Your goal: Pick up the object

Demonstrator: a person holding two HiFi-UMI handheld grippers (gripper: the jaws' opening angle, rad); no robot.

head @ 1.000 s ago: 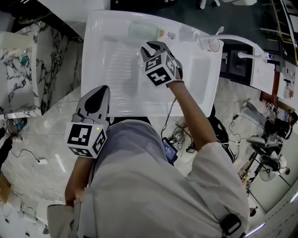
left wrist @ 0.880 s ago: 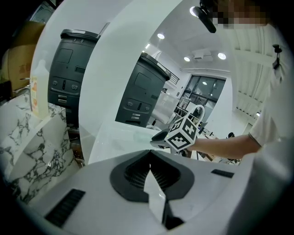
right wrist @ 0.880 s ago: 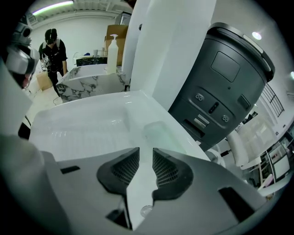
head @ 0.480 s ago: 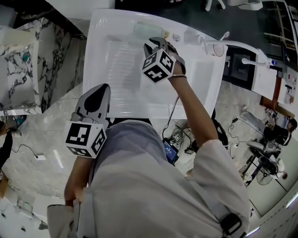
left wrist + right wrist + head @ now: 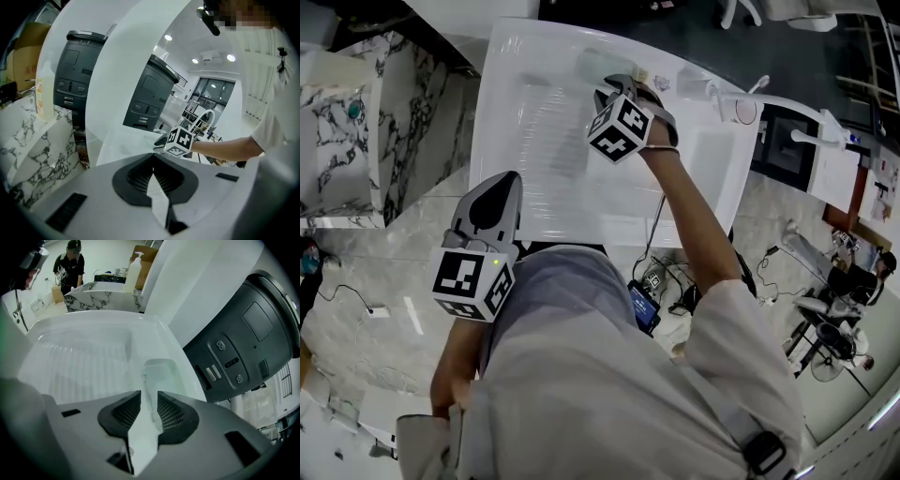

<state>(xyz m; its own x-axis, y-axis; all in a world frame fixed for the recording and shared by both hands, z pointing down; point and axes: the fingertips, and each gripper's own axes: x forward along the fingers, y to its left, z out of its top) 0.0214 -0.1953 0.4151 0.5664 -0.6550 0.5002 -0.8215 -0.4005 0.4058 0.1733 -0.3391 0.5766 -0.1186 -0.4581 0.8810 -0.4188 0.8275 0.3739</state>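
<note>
On a white surface point(image 5: 84, 357), the right gripper point(image 5: 149, 401), jaws just spread and empty, hovers by a seemingly clear tub point(image 5: 161, 373); next: straddle it, close.

The surface point(image 5: 534, 112) is finished in glossy white; the object point(image 5: 161, 373) is tinted translucent pale green; black-and-white square markers are worn by the left tool point(image 5: 499, 183) and right tool point(image 5: 617, 86).
</note>
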